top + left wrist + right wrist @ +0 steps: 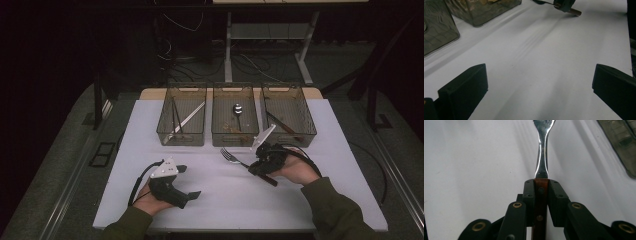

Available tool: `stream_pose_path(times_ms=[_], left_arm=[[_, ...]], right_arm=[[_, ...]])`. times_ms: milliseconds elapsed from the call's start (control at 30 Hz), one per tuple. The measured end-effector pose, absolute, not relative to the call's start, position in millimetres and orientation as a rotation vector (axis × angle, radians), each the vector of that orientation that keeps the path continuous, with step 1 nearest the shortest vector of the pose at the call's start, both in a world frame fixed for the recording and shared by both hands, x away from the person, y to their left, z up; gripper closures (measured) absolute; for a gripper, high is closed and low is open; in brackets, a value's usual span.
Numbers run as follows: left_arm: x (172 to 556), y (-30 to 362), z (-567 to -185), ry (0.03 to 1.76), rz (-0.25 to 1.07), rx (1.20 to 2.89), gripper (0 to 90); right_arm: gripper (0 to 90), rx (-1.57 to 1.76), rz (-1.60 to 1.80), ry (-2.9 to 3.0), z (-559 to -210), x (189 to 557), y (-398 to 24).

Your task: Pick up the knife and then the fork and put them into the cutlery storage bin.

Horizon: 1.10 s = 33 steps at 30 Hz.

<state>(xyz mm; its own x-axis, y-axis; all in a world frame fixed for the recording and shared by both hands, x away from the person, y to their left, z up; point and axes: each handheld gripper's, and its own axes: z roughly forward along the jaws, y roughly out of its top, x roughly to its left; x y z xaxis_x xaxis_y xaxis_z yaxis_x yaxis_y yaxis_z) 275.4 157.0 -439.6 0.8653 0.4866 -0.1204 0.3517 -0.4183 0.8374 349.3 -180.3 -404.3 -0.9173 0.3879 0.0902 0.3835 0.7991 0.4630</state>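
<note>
Just before the middle bin (pixel 235 137), the right tongs (pixel 258 165) pinch a fork (pixel 231 156) by its wooden handle; farther from it, the left tongs (pixel 187 181) stand spread over the table (pixel 220 200).

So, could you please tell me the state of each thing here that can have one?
Fork: clamped by its wooden handle in the right claw, tines pointing away.
Left claw: open, holding nothing.
Left bin: holds long utensils.
Middle bin: holds a spoon.
Right bin: holds a dark utensil.
</note>
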Motion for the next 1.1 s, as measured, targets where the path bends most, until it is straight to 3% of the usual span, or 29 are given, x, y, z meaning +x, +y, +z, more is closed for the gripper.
stream_pose_path(times_ms=[1100], left_arm=[[276, 156, -440, 0.607, 0.174, 2.049, 0.0]], right_arm=[[77.5, 0.925, 1.218, 2.663, -363, 360, -243]])
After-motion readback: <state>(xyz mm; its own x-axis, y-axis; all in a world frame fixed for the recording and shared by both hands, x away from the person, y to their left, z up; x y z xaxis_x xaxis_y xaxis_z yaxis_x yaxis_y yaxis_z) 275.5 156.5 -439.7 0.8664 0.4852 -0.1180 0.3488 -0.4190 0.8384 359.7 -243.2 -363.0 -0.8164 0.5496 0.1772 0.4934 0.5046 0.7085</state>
